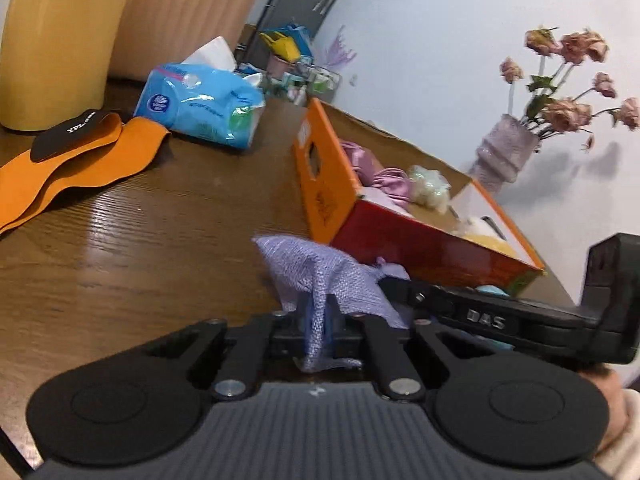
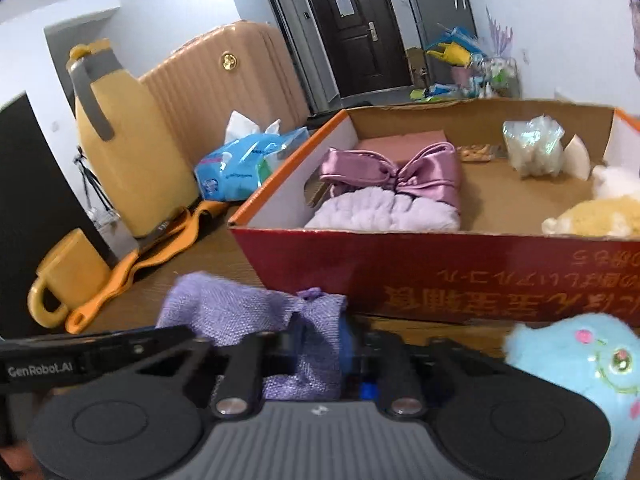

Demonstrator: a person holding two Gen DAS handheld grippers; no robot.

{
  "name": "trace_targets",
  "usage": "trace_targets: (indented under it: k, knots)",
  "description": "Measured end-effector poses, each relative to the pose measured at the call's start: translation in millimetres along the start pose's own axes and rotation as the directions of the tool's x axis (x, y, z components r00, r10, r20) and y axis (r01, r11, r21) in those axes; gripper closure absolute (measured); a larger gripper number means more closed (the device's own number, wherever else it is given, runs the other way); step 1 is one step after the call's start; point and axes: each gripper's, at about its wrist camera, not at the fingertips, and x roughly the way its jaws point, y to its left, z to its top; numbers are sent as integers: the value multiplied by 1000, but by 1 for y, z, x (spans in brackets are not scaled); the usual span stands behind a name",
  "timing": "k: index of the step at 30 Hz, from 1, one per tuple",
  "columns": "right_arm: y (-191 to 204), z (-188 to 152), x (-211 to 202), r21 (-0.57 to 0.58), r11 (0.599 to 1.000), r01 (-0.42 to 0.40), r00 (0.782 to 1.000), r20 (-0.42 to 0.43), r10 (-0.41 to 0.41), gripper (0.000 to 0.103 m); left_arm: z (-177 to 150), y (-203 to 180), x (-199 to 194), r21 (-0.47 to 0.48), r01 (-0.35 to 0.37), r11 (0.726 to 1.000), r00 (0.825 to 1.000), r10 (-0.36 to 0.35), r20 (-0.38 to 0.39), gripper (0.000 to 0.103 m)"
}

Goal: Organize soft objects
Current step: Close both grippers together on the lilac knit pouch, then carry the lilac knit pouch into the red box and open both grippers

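just in front of the red cardboard box [image 2: 440, 276], above the wooden table [image 1: 140, 240], both your grippers pinch the same lilac woven pouch [image 2: 256, 316]. your left gripper [image 1: 316, 328] is closed on one end and your right gripper [image 2: 316, 356] on the other. a blue plush toy [image 2: 592, 364] sits just beside your right gripper.

So the yellow jug [image 2: 120, 152] is the anchor here: tissue pack [image 2: 248, 160] just to its right, yellow mug [image 2: 64, 276] down in front of it, orange mat [image 1: 76, 160] lying at its base, ribbed beige suitcase [image 2: 224, 80] behind it. Vase of pink flowers [image 1: 508, 148] sits well apart, by the wall.
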Motion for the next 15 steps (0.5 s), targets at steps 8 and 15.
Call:
trace_targets:
  k: [8, 15]
  knots:
    - [22, -46, -111, -136, 988, -72, 994, 69, 82, 98, -63, -59, -75, 17, 113, 993, 993, -114, 23, 97]
    - [-21, -114, -189, -15, 999, 44, 998, 49, -43, 96, -124, -112, -71, 61, 114, 992, 990, -108, -93, 97]
